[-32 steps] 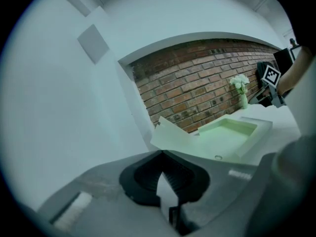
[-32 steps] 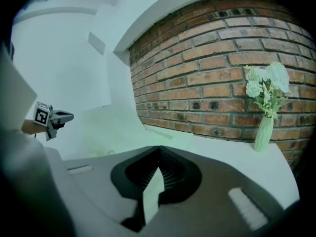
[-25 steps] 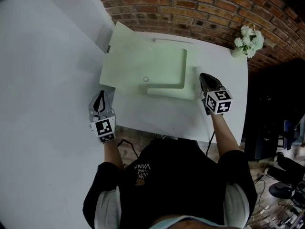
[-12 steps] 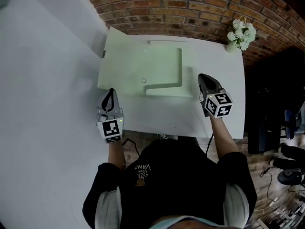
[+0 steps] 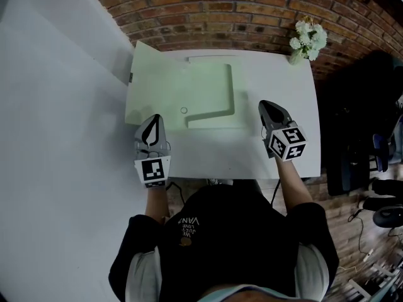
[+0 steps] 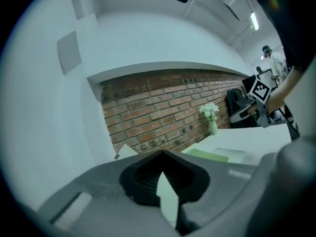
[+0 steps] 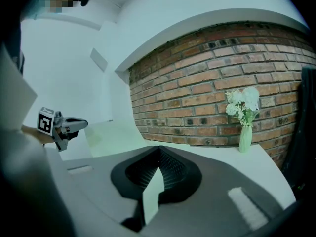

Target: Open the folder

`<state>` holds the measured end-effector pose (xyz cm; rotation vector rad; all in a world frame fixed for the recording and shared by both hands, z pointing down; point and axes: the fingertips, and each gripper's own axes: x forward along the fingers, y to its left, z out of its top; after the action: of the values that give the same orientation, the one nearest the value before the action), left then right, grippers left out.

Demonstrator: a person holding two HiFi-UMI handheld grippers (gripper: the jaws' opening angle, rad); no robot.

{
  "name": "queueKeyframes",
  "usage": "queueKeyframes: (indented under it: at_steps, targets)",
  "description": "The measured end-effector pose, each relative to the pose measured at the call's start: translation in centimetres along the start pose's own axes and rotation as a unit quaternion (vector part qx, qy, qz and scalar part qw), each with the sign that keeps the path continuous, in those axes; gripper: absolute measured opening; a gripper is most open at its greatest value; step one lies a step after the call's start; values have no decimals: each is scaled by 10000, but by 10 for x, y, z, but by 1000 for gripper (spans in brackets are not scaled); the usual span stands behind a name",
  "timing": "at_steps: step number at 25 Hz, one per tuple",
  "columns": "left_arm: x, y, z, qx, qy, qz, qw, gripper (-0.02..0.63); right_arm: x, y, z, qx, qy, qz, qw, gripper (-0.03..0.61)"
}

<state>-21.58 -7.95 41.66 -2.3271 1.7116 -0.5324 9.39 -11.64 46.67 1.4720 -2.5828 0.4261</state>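
Note:
A pale green folder (image 5: 170, 83) lies open and flat on the white table (image 5: 277, 74). Its left cover juts past the table's left edge, and an L-shaped pocket (image 5: 217, 99) sits on its right half. My left gripper (image 5: 151, 118) is shut with nothing in it, at the table's front left corner, just in front of the left cover. My right gripper (image 5: 264, 104) is also shut and empty, just right of the pocket's front corner. In the left gripper view the jaws (image 6: 162, 152) meet, with the folder (image 6: 207, 154) beyond. The right gripper view shows closed jaws (image 7: 159, 147) and the folder (image 7: 111, 132).
A small vase of white flowers (image 5: 305, 38) stands at the table's back right corner against the brick wall (image 5: 239, 17). A white wall panel (image 5: 56, 106) runs along the left. Dark chairs and equipment (image 5: 371, 156) crowd the floor on the right.
My left gripper has moved right, from beside the table's left side to its front left corner. The right gripper has stayed beside the pocket. Both stayed shut.

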Motion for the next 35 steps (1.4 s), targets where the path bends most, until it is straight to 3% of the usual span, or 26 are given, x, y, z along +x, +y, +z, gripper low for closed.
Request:
queueKeyframes:
  at_steps: [18, 35]
  targets:
    - [23, -73, 25, -19, -474, -1235, 9912, 1, -34, 19, 7, 171, -370, -230, 9989, -2]
    - [24, -108, 4, -422, -293, -1819, 9820, 1, -52, 37, -21, 233, -196, -323, 9990, -2]
